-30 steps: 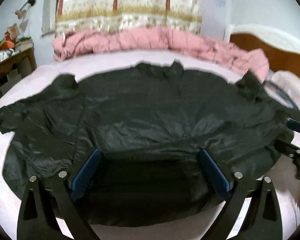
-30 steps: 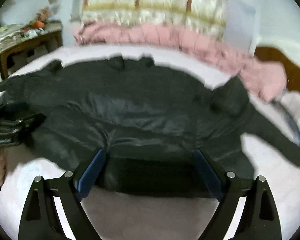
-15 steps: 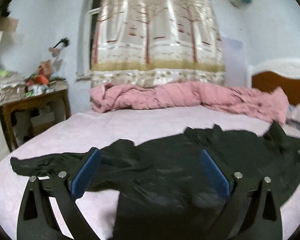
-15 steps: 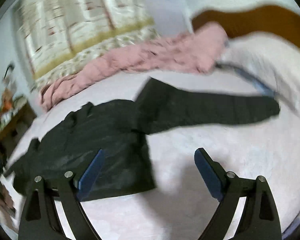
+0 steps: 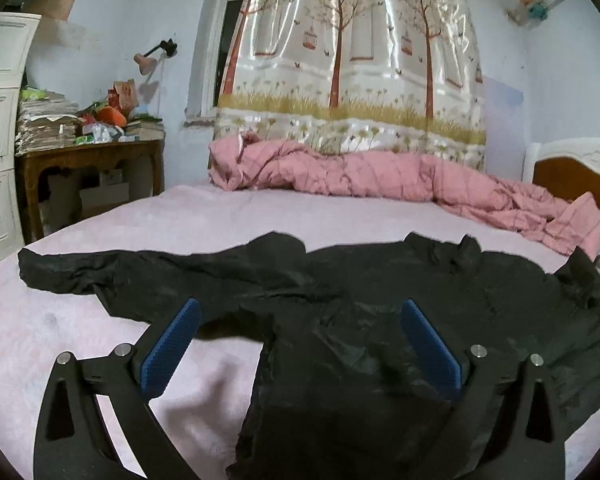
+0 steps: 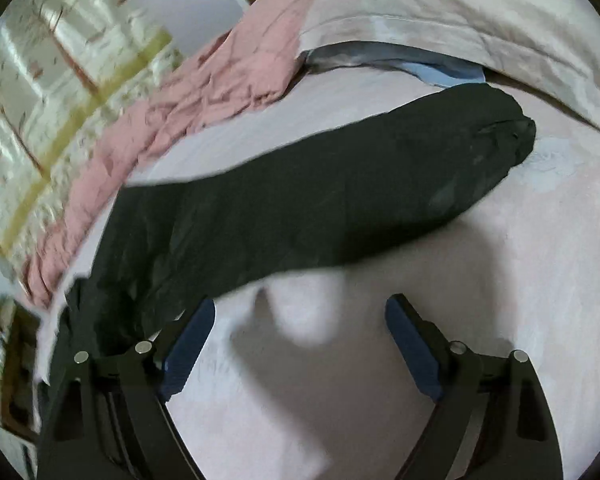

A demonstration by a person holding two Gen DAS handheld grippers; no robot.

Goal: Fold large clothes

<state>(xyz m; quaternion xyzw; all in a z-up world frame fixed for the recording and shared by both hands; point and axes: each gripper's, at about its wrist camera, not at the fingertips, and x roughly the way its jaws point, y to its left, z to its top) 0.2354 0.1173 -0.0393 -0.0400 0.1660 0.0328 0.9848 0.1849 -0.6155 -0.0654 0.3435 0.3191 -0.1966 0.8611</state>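
Your black jacket point(image 5: 380, 320) lies spread flat on the pink bed point(image 5: 220, 216), its sleeves stretched out to both sides. Your right gripper point(image 6: 300, 344) is wide open and holds nothing — only bare sheet is between its fingers. The right sleeve point(image 6: 340, 200) lies just ahead of it, its long axis running from lower left up to the cuff at the upper right. Your left gripper point(image 5: 300, 344) is also wide open and empty, above the jacket's body, with the left sleeve point(image 5: 120, 272) well off to its left. So the right hand is nearer to a sleeve — I think it should take this one first.
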